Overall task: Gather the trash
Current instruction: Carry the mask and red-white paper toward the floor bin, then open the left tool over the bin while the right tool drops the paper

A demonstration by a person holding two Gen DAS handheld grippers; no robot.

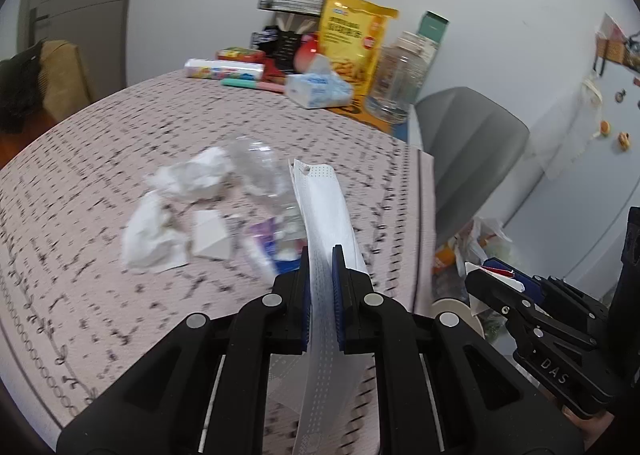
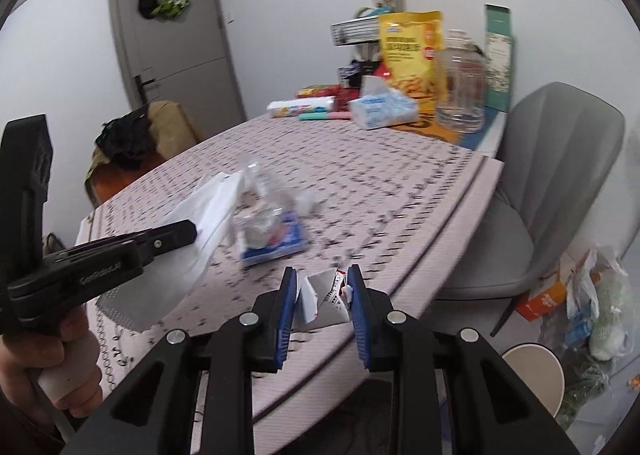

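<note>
- The crumpled tissues (image 1: 176, 211), the plastic bottle (image 1: 260, 171) and the wrapper (image 2: 276, 243) lie together mid-worktop (image 1: 100, 315).
- At the far edge stand the snack bag (image 1: 354, 43) and the jar (image 1: 400, 75), the tissue box (image 1: 318, 89) before them.
- The chair (image 2: 556, 183) is right of the worktop, with the trash bag (image 2: 580, 295) on the floor beside it.
- The left hand-held gripper (image 1: 321, 275) holds a mask (image 1: 324, 215) above the near edge, the right hand-held gripper (image 2: 322, 291) a scrap (image 2: 326, 297) to its right.

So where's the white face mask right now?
The face mask is clamped in the left gripper, held above the table's near edge, just right of the crumpled tissues and crushed bottle.
</note>
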